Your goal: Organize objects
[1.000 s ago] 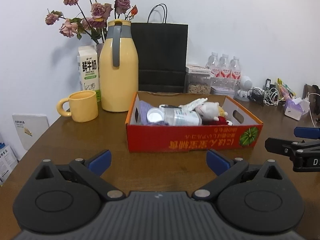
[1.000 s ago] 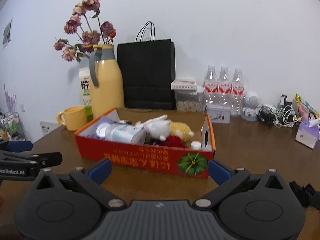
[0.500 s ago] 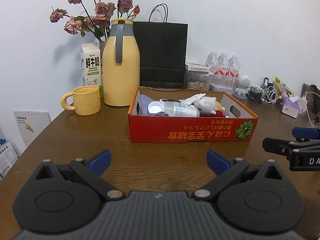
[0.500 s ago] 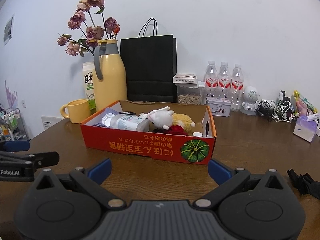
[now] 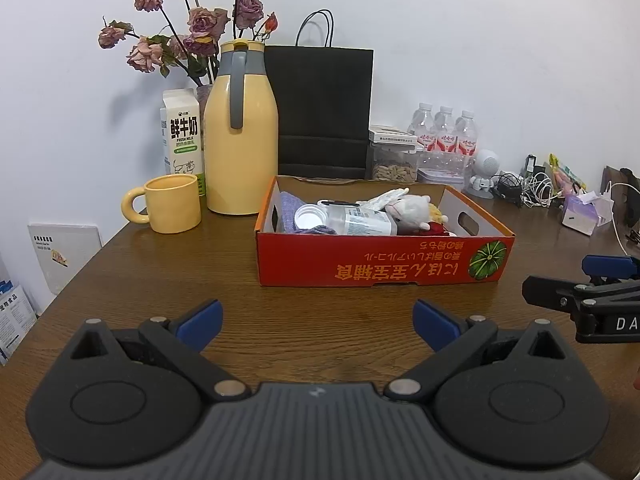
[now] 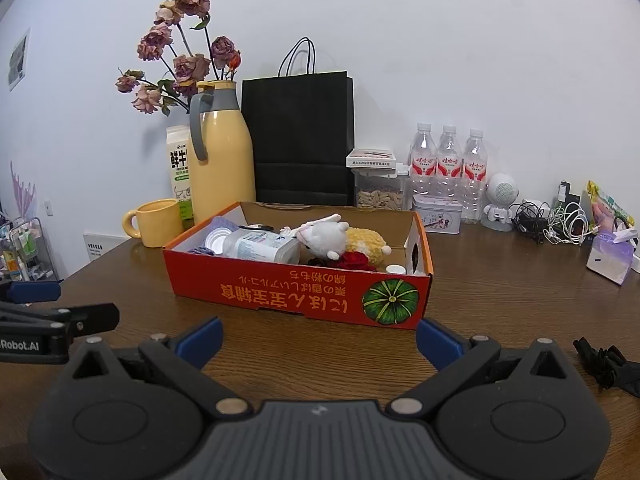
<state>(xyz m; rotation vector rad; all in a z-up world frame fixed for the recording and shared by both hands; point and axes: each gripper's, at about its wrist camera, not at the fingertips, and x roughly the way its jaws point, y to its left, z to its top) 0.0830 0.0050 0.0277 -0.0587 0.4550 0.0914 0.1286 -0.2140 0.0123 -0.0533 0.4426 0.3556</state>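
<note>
A red cardboard box [image 5: 384,264] [image 6: 296,292] with a green pumpkin print sits mid-table. Inside lie a clear plastic bottle [image 5: 348,220] [image 6: 256,244] on its side, a white plush toy [image 5: 408,210] [image 6: 324,236], something yellow and fluffy [image 6: 366,240], a red item [image 6: 354,260] and purple cloth [image 5: 290,204]. My left gripper [image 5: 318,318] hovers open over the bare wood in front of the box, nothing between its blue-tipped fingers. My right gripper [image 6: 318,336] is open too, just short of the box's front wall, and also shows at the right edge [image 5: 576,280] of the left wrist view.
Behind the box stand a yellow jug [image 5: 240,132], yellow mug [image 5: 170,204], milk carton [image 5: 182,136], dried roses [image 5: 188,32], a black paper bag [image 5: 322,112], a snack jar [image 5: 392,160] and three water bottles [image 6: 448,160]. Cables [image 6: 552,220], a tissue pack [image 6: 610,256] and a black cloth [image 6: 608,364] lie at right.
Both grippers have drawn back from the box and risen a little; the box and rear items look smaller and farther. Both stay open.
</note>
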